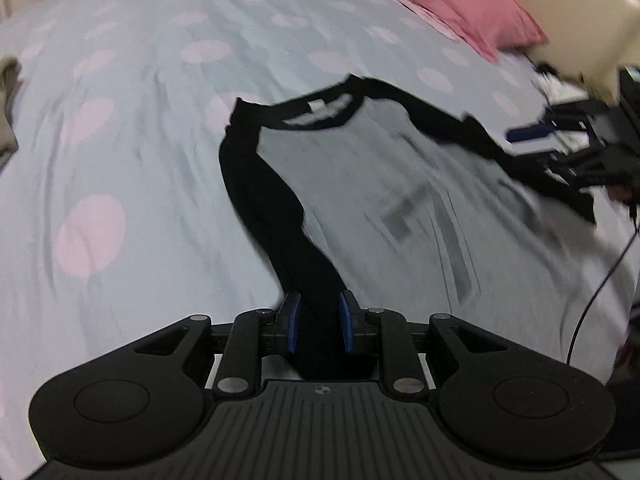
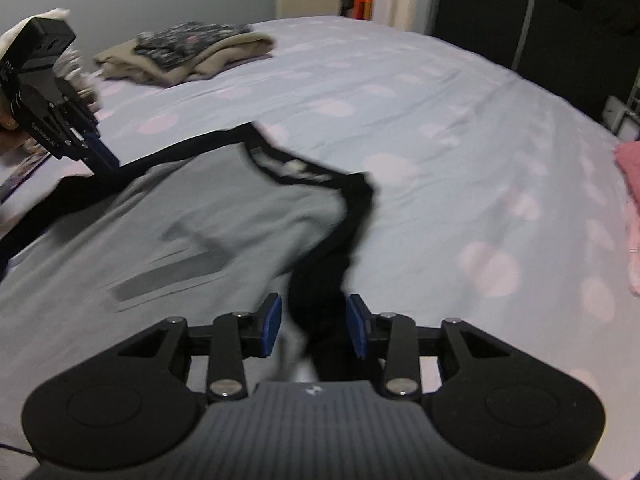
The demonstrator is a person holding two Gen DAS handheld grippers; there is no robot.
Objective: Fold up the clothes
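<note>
A grey shirt (image 1: 380, 184) with black sleeves and collar lies spread on the bed, collar away from me; the picture is motion-blurred. In the left wrist view my left gripper (image 1: 320, 320) stands partly open around the end of one black sleeve (image 1: 272, 208), which runs up between its blue pads. In the right wrist view the shirt (image 2: 200, 208) lies to the left, and my right gripper (image 2: 314, 320) is open around the other black sleeve (image 2: 344, 248), with a gap at its left pad. Each gripper shows in the other's view: right gripper (image 1: 560, 148), left gripper (image 2: 100, 156).
The bedspread (image 1: 140, 120) is pale blue with pink dots. A pink pillow (image 1: 452, 4) lies against a beige headboard (image 1: 568, 12). A pile of folded clothes (image 2: 188, 56) sits at the far side. Pink cloth (image 2: 628, 184) lies at the right edge. A black cable (image 1: 600, 280) hangs by the shirt.
</note>
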